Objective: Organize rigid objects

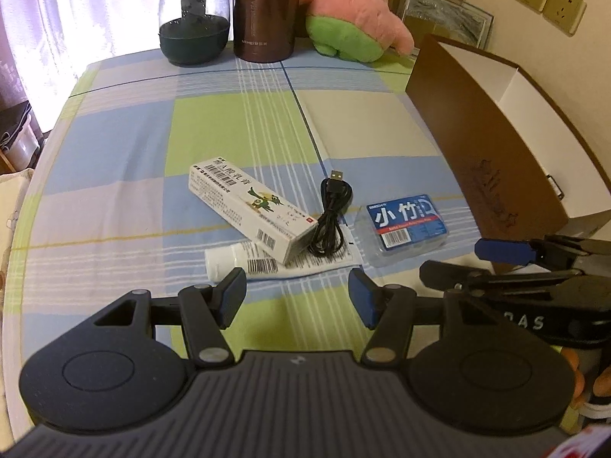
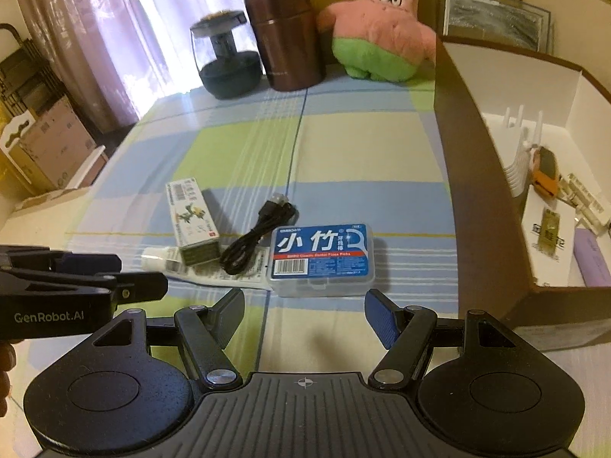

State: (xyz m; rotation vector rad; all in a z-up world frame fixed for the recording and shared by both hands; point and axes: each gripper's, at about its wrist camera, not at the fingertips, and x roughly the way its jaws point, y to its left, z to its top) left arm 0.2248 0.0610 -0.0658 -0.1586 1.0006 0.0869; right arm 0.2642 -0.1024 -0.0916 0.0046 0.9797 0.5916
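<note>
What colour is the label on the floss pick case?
Blue with white characters and a red stripe on the floss pick case; clearest in the right wrist view.

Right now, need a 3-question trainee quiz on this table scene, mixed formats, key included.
1. True or false: the black coiled USB cable lies between the white cardboard medicine carton and the clear plastic floss-pick case with the blue label.
2. The white squeeze tube lies: A) inside the brown open box; B) partly under the carton; C) beside the pink star plush toy.
3. What does the right gripper hold?

Key: 1 true; 2 B; 3 nothing, jaws open.
</note>
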